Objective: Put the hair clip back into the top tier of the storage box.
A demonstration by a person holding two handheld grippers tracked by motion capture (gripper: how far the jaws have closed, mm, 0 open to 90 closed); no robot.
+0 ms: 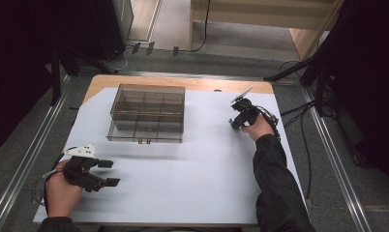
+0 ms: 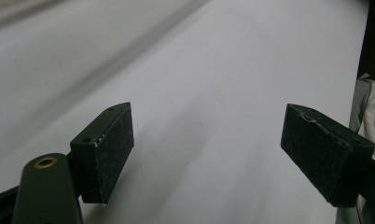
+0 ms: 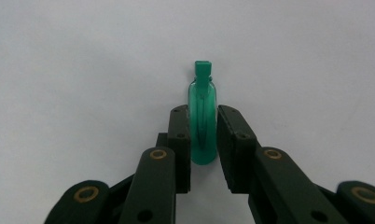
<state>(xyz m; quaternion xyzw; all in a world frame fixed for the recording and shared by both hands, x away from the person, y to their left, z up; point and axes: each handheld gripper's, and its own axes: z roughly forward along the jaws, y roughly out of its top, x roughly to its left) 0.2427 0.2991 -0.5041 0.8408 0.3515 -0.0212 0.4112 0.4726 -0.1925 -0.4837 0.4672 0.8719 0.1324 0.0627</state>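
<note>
The right claw (image 3: 203,140) has its two black jaws pressed against either side of a small green vial (image 3: 203,121), clamped on it. The vial is translucent, with a square cap on a narrow neck pointing away from the claw, and it sits low over the white sheet (image 1: 192,164) covering the bench (image 1: 183,83). Whether it rests on the sheet or is just lifted off it, I can't quite say from here. In the high view the right claw (image 1: 232,123) is at the far right of the sheet, well apart from the smoky clear compartment box (image 1: 147,113) that stands toward the far middle with its lid down.

The left claw (image 1: 109,173) is at the near left corner of the sheet, held in the person's hand, jaws spread wide apart with nothing between them. Its own view shows the pads (image 2: 112,149) over bare white sheet.
</note>
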